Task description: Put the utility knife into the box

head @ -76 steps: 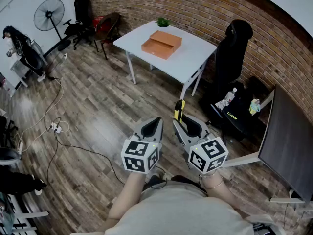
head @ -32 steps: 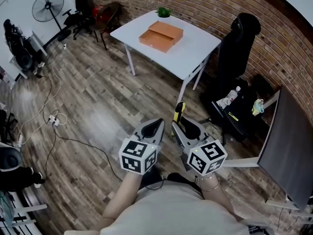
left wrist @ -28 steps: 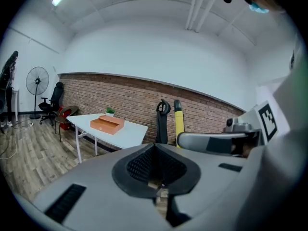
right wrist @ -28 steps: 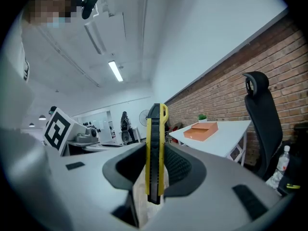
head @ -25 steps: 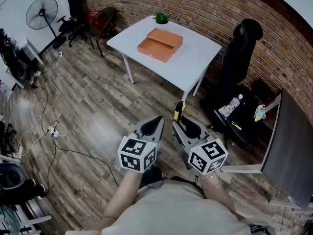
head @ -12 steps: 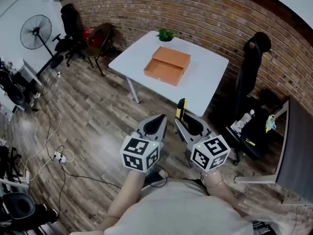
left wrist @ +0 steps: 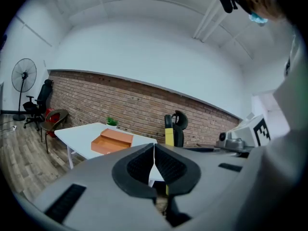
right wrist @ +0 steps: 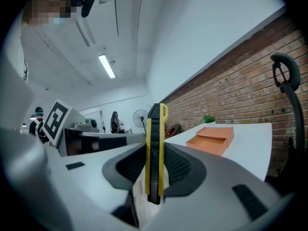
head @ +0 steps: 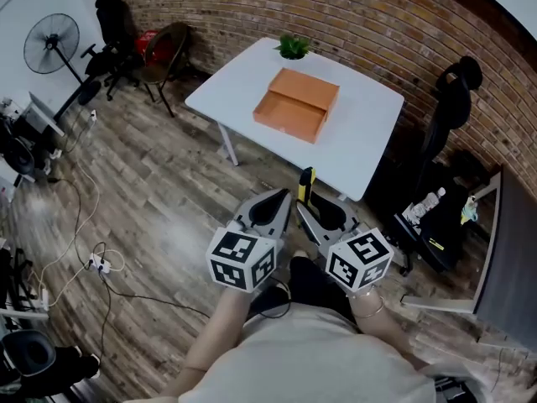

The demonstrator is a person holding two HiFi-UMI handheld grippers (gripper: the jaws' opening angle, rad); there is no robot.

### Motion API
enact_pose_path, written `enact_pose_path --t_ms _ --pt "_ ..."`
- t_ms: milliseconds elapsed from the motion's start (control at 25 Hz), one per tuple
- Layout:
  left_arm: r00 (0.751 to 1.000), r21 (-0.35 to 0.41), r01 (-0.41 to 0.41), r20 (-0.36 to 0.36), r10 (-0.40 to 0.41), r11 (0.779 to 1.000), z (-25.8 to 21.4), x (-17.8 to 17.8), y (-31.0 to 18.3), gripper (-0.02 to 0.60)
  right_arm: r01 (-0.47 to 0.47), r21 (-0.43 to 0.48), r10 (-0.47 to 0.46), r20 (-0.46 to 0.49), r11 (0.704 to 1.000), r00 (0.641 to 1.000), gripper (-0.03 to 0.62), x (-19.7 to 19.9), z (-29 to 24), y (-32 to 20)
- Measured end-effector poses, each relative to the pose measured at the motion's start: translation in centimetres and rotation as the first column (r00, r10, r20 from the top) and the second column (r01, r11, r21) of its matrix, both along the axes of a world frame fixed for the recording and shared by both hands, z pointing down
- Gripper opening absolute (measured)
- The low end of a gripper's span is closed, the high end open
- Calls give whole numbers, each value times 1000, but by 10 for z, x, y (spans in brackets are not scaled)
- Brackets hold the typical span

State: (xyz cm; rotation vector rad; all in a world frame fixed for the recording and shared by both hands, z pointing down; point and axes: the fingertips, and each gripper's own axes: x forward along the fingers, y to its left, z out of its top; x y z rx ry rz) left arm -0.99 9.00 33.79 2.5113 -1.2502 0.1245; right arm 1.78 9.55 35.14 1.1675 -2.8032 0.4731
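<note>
A yellow and black utility knife stands upright between the jaws of my right gripper, which is shut on it; in the head view the utility knife pokes up ahead of the right gripper. My left gripper is shut with nothing in it, its pads meeting. An open orange box lies on the white table ahead of both grippers. The same orange box appears left of centre in the left gripper view and as the orange box at right in the right gripper view.
A small green plant sits at the table's far edge by the brick wall. A black office chair stands right of the table, a bag with bottles below it. Chairs and a fan stand far left; cables lie on the wood floor.
The table and box have drawn closer and lower in the head view as both grippers moved toward them. The knife stays gripped upright in the right gripper.
</note>
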Motion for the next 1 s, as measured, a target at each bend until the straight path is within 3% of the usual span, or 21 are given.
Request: enact_pose_path --t_ms 320,1000 --pt "999 -60 34 -5 -34 998 23 -26 -46 8 29 -28 -29 -2 999 1000 115 -22 15 -49" --pt "990 -90 140 24 -139 986 38 -56 -231 8 78 -17 -78 14 997 997 115 -33 15 -245"
